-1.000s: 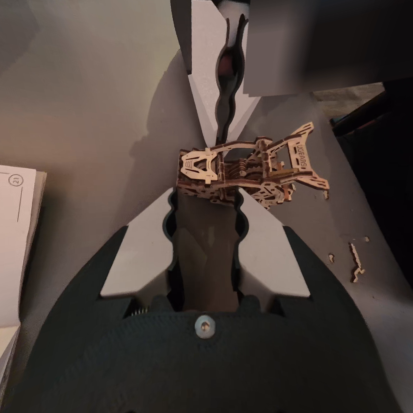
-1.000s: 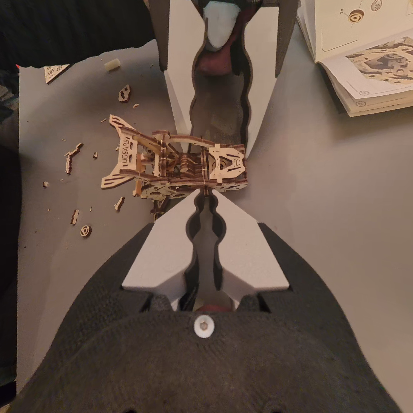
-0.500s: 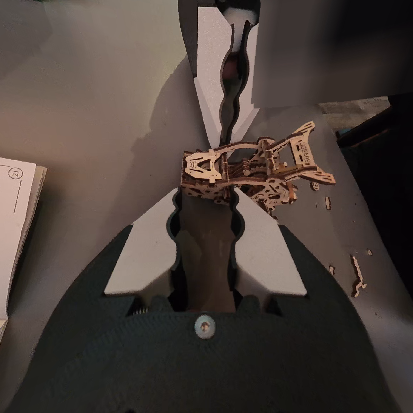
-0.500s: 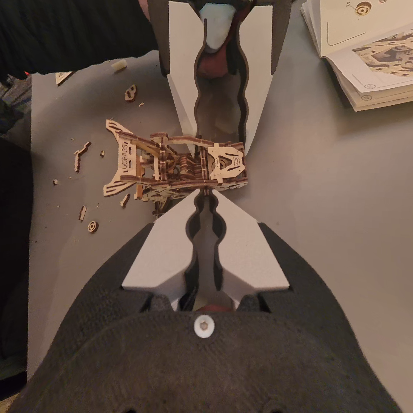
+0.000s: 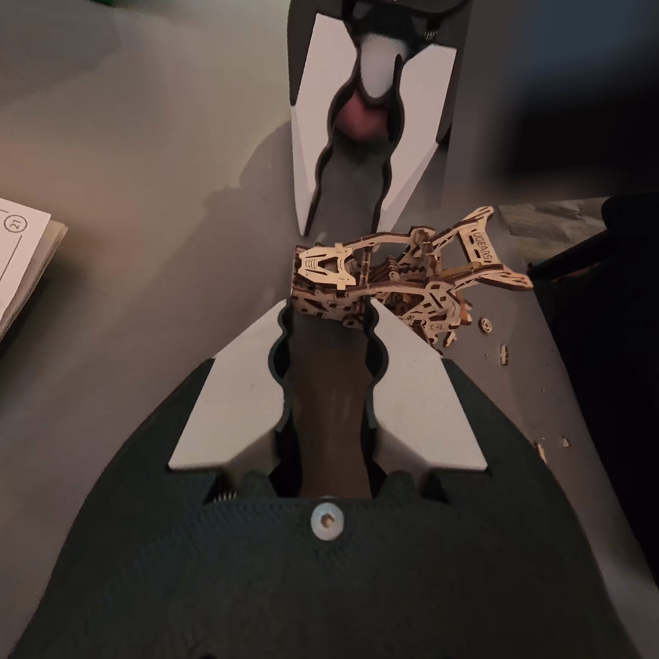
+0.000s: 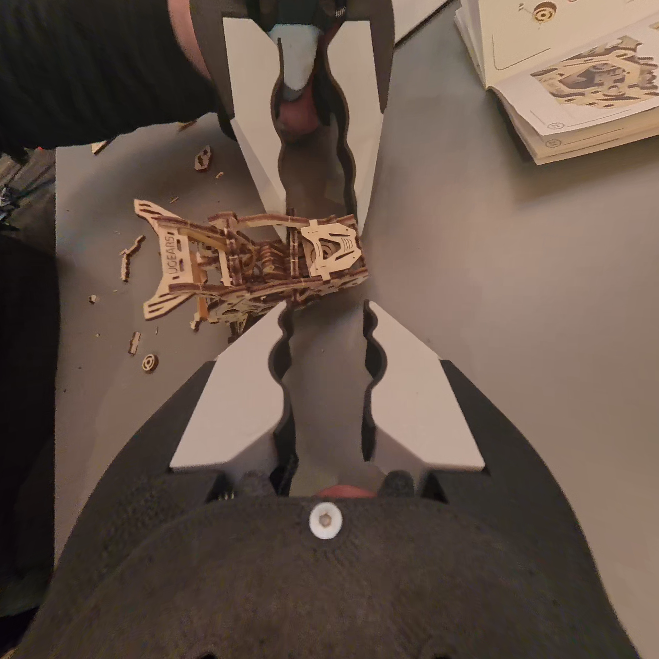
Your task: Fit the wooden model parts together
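The wooden model (image 5: 385,281), a pale laser-cut frame with gears inside and a forked tail, is held over the grey table (image 5: 142,142). My left gripper (image 5: 328,306) is shut on its boxy end, one finger on each side. My right gripper (image 6: 326,306) is open and empty, its tips just short of the near side of the model (image 6: 256,260). In the right wrist view my left gripper (image 6: 321,221) comes in from the top and straddles the box end. In the left wrist view my right gripper (image 5: 344,228) stands open just behind the model.
An open instruction booklet (image 6: 570,89) lies at the far right; its corner (image 5: 21,256) shows at the left in the left wrist view. Wood scraps (image 6: 132,249) and a small ring (image 6: 149,363) lie near the table's left edge. A dark sleeve (image 6: 89,71) is at the top left. The tips of both grippers are at nearly the same place.
My right gripper, shut on the model's near edge before, has opened and let go. My left gripper keeps its hold; the model has tilted slightly.
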`<state>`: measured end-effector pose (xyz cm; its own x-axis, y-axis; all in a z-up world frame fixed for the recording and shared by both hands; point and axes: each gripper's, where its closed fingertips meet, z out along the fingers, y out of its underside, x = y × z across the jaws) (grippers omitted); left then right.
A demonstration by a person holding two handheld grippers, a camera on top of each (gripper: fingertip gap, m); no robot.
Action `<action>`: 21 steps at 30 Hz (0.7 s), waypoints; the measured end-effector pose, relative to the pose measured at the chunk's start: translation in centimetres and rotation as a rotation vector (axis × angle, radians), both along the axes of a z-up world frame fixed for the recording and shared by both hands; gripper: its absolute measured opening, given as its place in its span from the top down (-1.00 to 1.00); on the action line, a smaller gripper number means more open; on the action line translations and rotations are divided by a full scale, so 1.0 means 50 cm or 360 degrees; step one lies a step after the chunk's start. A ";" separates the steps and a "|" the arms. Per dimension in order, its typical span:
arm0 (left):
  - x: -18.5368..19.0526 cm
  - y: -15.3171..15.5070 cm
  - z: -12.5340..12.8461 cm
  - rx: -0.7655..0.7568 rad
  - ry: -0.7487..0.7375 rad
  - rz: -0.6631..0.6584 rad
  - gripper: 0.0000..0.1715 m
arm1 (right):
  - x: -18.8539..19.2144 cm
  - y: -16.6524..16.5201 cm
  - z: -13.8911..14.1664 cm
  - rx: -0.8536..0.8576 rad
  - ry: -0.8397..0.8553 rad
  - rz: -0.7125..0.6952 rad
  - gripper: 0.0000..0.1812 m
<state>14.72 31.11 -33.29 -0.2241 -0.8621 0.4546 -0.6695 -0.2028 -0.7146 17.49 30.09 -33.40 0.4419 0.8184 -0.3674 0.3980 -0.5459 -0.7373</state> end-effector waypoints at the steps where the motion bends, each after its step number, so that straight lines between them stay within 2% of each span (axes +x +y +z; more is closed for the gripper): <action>1: -0.001 -0.001 0.006 -0.0018 -0.0027 0.0008 0.58 | -0.002 0.001 0.003 0.0009 0.0013 0.0000 0.58; 4: -0.002 -0.009 0.039 -0.0081 -0.0185 0.0019 0.58 | -0.011 0.000 0.022 0.0112 0.0059 0.0015 0.44; 10: -0.016 -0.027 0.107 -0.0224 -0.0467 0.0051 0.58 | -0.043 -0.022 0.097 0.0225 0.0319 0.0040 0.39; 13: -0.022 -0.033 0.116 -0.0236 -0.0508 0.0077 0.58 | -0.052 -0.032 0.131 0.0214 0.0472 0.0032 0.37; 21: -0.029 -0.061 0.148 -0.0324 -0.0639 0.0082 0.57 | -0.071 -0.047 0.151 0.0232 0.0585 0.0024 0.56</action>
